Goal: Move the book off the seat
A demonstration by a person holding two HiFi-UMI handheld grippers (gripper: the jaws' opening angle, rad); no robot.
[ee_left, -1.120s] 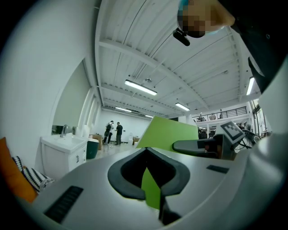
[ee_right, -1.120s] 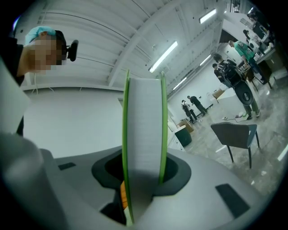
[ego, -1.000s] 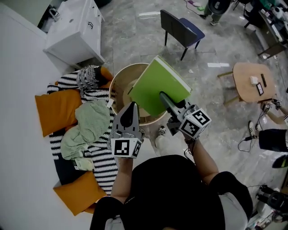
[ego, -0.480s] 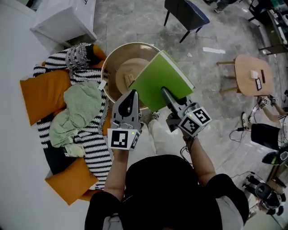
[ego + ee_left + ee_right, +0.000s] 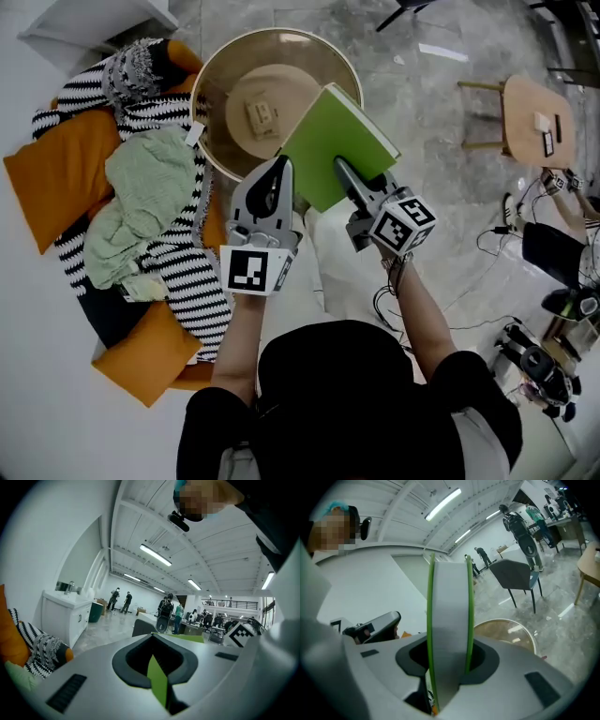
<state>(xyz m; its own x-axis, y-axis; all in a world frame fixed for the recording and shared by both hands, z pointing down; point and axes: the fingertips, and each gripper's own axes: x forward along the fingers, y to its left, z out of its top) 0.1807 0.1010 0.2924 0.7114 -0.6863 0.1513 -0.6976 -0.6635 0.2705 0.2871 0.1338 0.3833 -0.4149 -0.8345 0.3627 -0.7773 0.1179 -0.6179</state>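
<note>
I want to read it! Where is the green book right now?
In the head view, the green book is held up in the right gripper, a little right of centre, over the near rim of the round wooden seat.

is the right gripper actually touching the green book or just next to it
Touching. The right gripper view shows the green book standing on edge between the jaws of the right gripper, with both pads pressed against its covers.
</note>
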